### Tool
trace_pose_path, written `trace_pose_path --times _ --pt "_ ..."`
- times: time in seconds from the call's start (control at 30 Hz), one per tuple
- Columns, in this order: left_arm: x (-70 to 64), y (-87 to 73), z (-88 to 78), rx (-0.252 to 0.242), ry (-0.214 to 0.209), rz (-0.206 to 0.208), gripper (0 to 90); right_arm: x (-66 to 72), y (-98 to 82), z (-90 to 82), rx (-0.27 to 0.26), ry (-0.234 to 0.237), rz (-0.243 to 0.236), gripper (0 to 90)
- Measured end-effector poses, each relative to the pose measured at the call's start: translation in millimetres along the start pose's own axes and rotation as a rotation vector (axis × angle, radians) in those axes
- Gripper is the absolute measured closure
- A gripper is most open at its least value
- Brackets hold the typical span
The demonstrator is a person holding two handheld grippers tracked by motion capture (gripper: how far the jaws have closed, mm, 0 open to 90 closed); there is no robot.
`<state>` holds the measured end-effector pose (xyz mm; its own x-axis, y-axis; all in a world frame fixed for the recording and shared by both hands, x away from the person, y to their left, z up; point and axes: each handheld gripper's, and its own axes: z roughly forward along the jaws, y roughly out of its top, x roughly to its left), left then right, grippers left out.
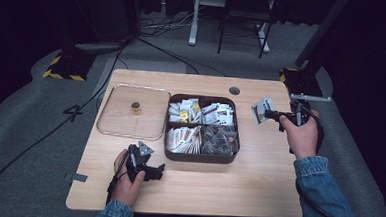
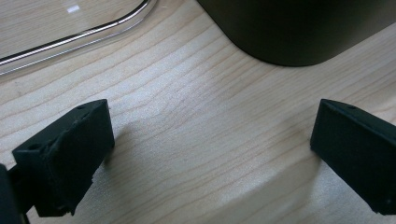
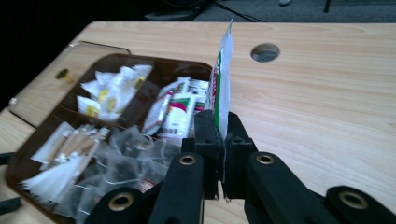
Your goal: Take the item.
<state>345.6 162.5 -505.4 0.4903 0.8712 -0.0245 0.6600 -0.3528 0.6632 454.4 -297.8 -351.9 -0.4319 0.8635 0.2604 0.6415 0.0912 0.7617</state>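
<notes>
A dark brown tray (image 1: 200, 157) with four compartments holds several tea bags and packets (image 1: 203, 113) in the middle of the table. My right gripper (image 1: 272, 114) is shut on a white packet (image 1: 261, 109) with red and green print, held upright to the right of the tray. In the right gripper view the packet (image 3: 223, 74) stands edge-on between the jaws, with the tray (image 3: 28, 149) to the left. My left gripper (image 1: 153, 172) rests low on the table just in front of the tray's near left corner. Its jaws stand wide apart over bare wood, and the tray's corner (image 2: 299, 32) lies ahead.
A clear lid (image 1: 132, 111) with a small brass knob (image 1: 136, 106) lies flat left of the tray; its rim (image 2: 79, 39) shows in the left gripper view. A cable hole (image 1: 234, 90) sits at the table's far edge. Bare wood lies right of the tray.
</notes>
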Motion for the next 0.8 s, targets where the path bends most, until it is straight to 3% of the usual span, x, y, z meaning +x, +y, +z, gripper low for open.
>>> trace_pose_path --times 0.13,0.4,0.53,0.8 --pt "0.0 0.2 0.2 0.000 -0.001 0.001 0.0 -10.0 -6.3 3.3 0.016 -0.027 -0.005 87.6" --pt "0.1 0.3 0.3 -0.001 -0.001 0.002 0.0 -35.8 -24.2 15.6 0.047 -0.048 0.052 87.6" --pt "0.0 0.3 0.5 -0.002 -0.003 -0.001 0.0 -48.1 -36.7 25.6 0.077 -0.084 0.060 87.6" --pt "-0.1 0.4 0.7 -0.003 -0.005 -0.002 0.0 -61.7 -52.0 35.4 0.113 -0.106 0.090 87.4"
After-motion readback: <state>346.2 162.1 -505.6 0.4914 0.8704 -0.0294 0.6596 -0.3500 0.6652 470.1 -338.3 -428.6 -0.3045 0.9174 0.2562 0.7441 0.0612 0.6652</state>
